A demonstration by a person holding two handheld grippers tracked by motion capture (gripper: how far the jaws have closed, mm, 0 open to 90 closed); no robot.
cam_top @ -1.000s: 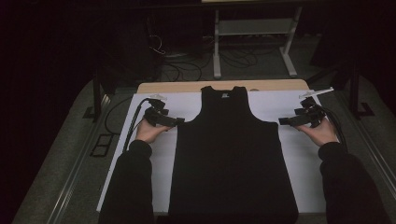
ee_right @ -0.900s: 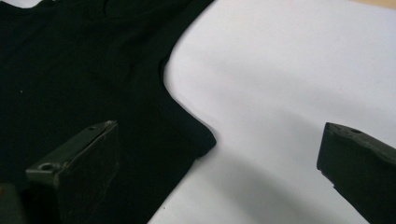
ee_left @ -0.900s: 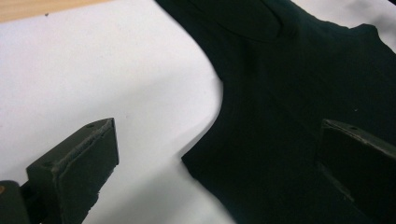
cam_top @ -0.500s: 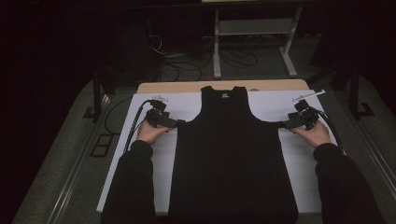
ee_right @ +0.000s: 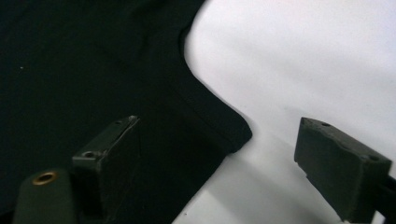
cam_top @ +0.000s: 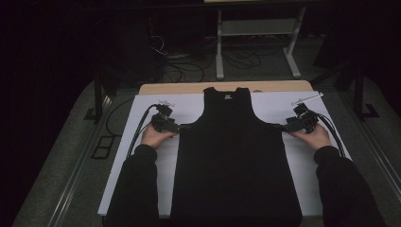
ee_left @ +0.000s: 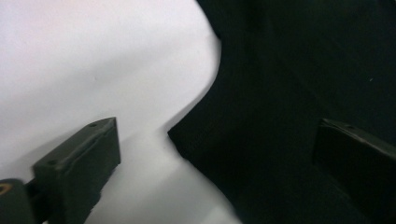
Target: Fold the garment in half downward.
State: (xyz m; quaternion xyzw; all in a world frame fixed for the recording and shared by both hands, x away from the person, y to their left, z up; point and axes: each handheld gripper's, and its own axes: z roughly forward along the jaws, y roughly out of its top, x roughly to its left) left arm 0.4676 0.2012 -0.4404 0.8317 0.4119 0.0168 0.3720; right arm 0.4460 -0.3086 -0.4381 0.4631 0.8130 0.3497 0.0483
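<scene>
A black tank top lies flat on a white board, neck at the far end. My left gripper lies low at its left underarm corner. In the left gripper view the jaws stand wide apart, with that fabric corner between them, untouched. My right gripper is at the right underarm corner. Its jaws have just been closing and straddle the fabric corner, while the pads stay off the cloth.
The board rests on a wooden table and stops just past the top's hem. A cable trails from each gripper along the board's sides. A white metal stand and floor cables lie beyond the table in the dark.
My right gripper has edged slightly inward toward the tank top's side. The left hand has stayed about where it was.
</scene>
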